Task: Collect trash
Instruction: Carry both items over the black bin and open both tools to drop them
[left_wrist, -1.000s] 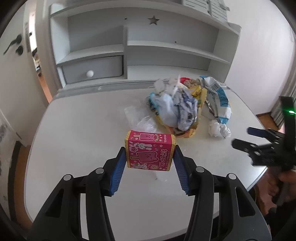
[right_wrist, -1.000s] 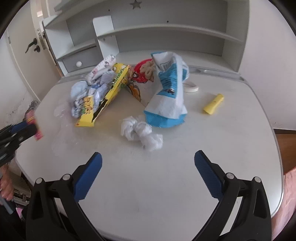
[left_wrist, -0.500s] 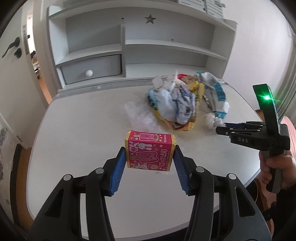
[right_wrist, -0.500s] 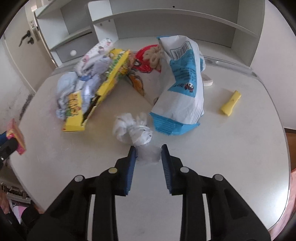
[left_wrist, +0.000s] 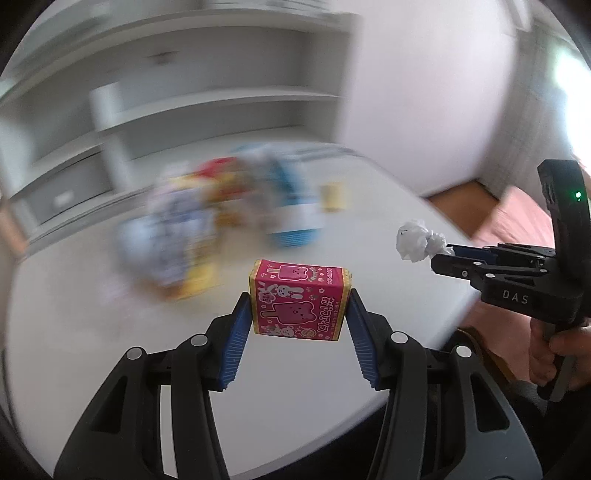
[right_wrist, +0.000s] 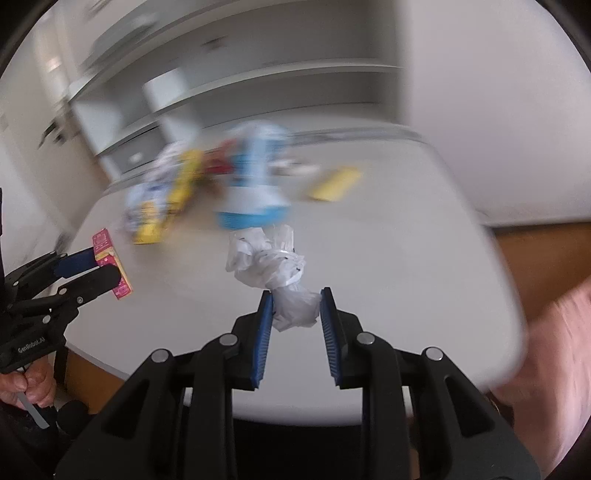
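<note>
My left gripper (left_wrist: 300, 295) is shut on a pink ice-cream box (left_wrist: 299, 300) with bear and rabbit pictures and holds it above the table's front part. It also shows at the left of the right wrist view (right_wrist: 110, 264). My right gripper (right_wrist: 296, 299) is shut on a crumpled white wad (right_wrist: 275, 273) and holds it above the table. The wad also shows in the left wrist view (left_wrist: 419, 240), at the tip of the right gripper (left_wrist: 443, 254).
A blurred heap of wrappers and bags (left_wrist: 207, 229) lies on the white table (left_wrist: 92, 332), with a blue-and-white bag (right_wrist: 255, 184) and a yellow piece (right_wrist: 336, 184) beside it. Grey shelves (left_wrist: 221, 107) stand behind. Wooden floor (right_wrist: 546, 251) lies to the right.
My right gripper has closed on the white wad and lifted it off the table. Both grippers have swung to the right; the views are blurred by motion. The pink box stays held.
</note>
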